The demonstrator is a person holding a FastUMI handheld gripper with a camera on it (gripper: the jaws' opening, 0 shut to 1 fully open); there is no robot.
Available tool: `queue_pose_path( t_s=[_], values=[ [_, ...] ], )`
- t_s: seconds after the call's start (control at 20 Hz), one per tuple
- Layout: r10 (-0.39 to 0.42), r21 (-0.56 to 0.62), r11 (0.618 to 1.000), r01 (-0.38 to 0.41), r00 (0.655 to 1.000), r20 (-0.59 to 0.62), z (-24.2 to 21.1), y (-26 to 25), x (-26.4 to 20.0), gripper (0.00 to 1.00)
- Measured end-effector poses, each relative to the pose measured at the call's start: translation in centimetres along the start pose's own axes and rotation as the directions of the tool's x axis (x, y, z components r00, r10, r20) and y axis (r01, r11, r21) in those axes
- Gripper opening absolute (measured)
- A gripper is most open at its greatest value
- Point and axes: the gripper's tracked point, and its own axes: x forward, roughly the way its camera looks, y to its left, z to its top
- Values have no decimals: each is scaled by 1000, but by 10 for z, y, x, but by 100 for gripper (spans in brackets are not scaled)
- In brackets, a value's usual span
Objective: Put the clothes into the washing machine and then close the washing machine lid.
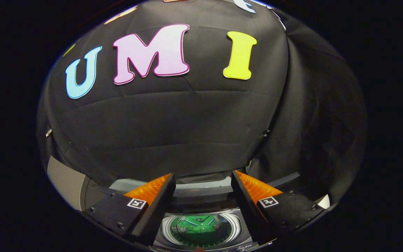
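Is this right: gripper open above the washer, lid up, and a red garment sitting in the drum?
One thing is off: the garment in the drum is green, not red, as the gripper view shows. The rest holds: the gripper is open, its fingers spread with nothing between them, above the washing machine with the lid up.

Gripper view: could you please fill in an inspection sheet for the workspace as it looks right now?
Surface: top of the washing machine, grey, seen beyond and below the fingers.
Job's things: green garment lies inside the round drum, seen through the opening between the fingers; the lid's position cannot be told.
Clutter: nothing seen.
Grippers: gripper open, fingers spread apart above the drum, holding nothing.
Cables: nothing seen.
Surroundings: black cloth wall behind the machine; a grey panel stands to one side.
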Motion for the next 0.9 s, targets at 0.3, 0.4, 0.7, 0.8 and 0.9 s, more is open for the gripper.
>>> queue_pose_path(
  t_s=[0.3,0.4,0.7,0.8,0.9],
  values=[
    [0,-1,1000,0,1000,-14,-6,-1,-7,100],
    [1,-2,1000,-1,1000,-11,-8,-3,-10,100],
    [-6,-3,1000,6,1000,-8,-12,-2,-15,100],
    [-7,-1,1000,7,1000,-3,-13,-3,-16,100],
    [-6,-6,1000,6,1000,-4,-14,-3,-18,100]
  ],
)
